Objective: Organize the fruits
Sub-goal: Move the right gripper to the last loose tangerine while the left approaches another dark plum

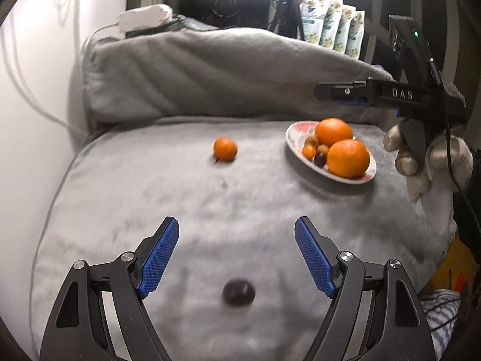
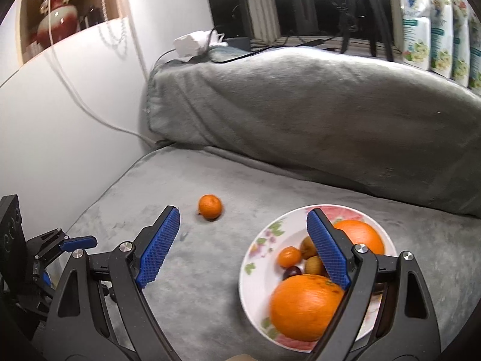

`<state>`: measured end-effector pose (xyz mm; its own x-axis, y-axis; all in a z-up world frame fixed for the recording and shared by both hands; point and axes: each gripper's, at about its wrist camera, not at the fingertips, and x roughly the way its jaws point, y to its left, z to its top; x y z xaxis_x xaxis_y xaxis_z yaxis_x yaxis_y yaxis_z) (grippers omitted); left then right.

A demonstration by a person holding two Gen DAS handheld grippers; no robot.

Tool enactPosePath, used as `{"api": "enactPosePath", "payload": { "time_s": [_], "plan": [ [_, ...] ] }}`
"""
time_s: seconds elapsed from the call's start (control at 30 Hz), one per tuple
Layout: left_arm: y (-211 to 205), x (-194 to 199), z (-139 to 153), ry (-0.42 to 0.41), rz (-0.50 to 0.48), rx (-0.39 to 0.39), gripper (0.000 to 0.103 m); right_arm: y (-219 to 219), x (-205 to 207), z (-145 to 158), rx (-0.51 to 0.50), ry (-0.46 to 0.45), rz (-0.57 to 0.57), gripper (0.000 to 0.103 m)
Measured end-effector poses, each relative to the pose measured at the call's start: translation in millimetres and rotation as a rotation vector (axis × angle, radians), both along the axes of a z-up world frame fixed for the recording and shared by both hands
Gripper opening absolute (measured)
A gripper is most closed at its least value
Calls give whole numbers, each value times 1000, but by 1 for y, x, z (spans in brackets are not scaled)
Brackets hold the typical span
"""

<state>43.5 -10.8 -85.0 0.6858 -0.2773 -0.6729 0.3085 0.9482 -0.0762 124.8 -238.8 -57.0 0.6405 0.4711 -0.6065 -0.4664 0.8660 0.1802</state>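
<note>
A floral white plate [image 1: 293,138] [image 2: 261,240] on the grey blanket holds two large oranges [image 1: 348,158] [image 2: 303,307] and several small fruits. A small mandarin [image 1: 225,149] [image 2: 210,207] lies loose on the blanket left of the plate. A dark plum [image 1: 238,292] lies on the blanket between the fingers of my open, empty left gripper [image 1: 237,231]. My right gripper [image 2: 243,221] is open and empty, hovering over the plate's left edge. In the left wrist view the right gripper's body [image 1: 399,94] shows above the plate.
A raised cushion covered by a grey blanket [image 1: 210,69] [image 2: 315,105] runs along the back. A white wall with cables [image 2: 75,90] is on the left. Pouches [image 2: 436,24] and a tripod [image 2: 363,6] stand on the sill behind.
</note>
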Motion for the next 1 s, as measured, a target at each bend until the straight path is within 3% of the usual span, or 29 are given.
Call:
{"api": "enactPosePath", "payload": {
  "time_s": [0.2,0.33,0.47,0.53,0.7,1.0],
  "plan": [
    [7,-15,-12,37,43,-26,79,20,4,-7,-20,36,43,89],
    [8,-21,-22,56,54,-38,65,32,5,-12,-27,48,58,89],
    [4,-23,-31,69,55,-32,60,48,12,-20,-37,65,78,89],
    [2,-21,-35,71,58,-23,57,56,14,-24,-47,74,86,82],
    [2,-19,-39,76,55,-38,57,77,23,-35,-74,100,105,80],
    [0,-15,-46,83,46,-48,56,109,44,-63,-125,147,100,65]
  ]
}}
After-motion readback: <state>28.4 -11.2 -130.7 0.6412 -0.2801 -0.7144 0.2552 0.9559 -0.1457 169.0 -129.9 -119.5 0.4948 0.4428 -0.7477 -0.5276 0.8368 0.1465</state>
